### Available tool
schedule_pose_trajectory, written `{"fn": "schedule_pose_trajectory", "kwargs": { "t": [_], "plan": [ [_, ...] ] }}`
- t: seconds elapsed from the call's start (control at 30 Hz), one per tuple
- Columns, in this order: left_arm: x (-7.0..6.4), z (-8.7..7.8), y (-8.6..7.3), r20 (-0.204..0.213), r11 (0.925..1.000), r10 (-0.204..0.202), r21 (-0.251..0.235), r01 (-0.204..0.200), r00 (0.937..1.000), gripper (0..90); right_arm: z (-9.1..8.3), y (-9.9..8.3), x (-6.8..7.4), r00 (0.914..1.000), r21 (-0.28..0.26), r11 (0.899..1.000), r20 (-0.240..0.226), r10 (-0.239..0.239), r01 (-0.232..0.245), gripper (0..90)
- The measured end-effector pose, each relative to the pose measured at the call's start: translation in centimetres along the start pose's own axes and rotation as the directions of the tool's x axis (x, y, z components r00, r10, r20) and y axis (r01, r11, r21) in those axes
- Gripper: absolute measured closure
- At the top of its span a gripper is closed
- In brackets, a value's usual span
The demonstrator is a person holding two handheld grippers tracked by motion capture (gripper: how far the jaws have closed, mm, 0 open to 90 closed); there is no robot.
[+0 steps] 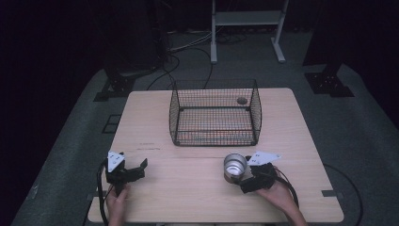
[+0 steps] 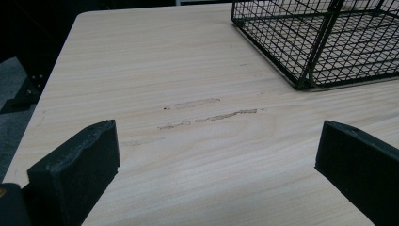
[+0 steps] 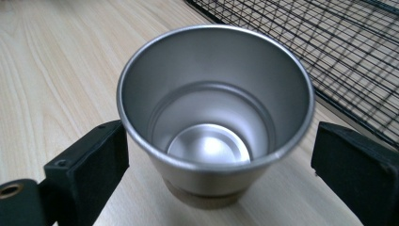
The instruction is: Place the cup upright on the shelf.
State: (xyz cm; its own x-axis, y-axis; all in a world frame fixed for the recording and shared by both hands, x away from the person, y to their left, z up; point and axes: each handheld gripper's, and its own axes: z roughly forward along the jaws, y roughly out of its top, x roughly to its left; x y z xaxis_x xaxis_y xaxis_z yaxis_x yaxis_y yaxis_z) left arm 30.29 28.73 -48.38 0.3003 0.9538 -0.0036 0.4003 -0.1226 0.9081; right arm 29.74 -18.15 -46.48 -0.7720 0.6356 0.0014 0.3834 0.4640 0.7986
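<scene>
**Cup between the right jaws, left gripper idle**

Left side, near edge of the table: the left gripper sits low over the wood, held from below by a hand. Jaws spread wide, nothing between them. In the left gripper view the gap spans bare wood with a few faint scuff marks just ahead, and the near left corner of the basket further off to the right.

Centre, toward the far half of the table: a black wire basket, open at the top, standing square on the wood. A small round grey thing shows at its far right corner; cannot tell what it is.

Right of centre, near side: a metal cup, upright, mouth up, inside bare and shiny. It stands on the table just in front of the basket, apart from it. The right gripper comes at it from the near right, held by the other hand. In the right gripper view the cup sits between the two jaws; the left one is touching or nearly touching the wall, the right one stands clear with a gap. Jaws wide, not clamped.
</scene>
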Motion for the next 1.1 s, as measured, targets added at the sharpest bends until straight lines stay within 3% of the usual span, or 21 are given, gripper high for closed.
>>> {"fn": "schedule_pose_trajectory", "kwargs": {
  "t": [0.27, 0.5, 1.1],
  "plan": [
    [0.0, 0.0, 0.0, 0.000, 1.0000, -0.001, -0.002, 0.001, 1.0000, 0.0, 1.2, 0.4, 0.0, 1.0000, 0.008, 1.000, -0.005, 0.004, -0.004, 5.3],
    [0.0, 0.0, 0.0, 0.000, 1.0000, -0.002, -0.002, 0.002, 1.0000, 0.0, 1.1, 0.5, -0.1, 0.9995, -0.009, 1.000, -0.030, 0.001, -0.001, 17.5],
    [0.0, 0.0, 0.0, 0.000, 1.0000, 0.000, 0.001, 0.000, 1.0000, 0.0, 0.2, 1.0, -0.1, 0.9994, -0.021, 1.000, -0.032, 0.011, -0.012, 18.0]
  ]
}}
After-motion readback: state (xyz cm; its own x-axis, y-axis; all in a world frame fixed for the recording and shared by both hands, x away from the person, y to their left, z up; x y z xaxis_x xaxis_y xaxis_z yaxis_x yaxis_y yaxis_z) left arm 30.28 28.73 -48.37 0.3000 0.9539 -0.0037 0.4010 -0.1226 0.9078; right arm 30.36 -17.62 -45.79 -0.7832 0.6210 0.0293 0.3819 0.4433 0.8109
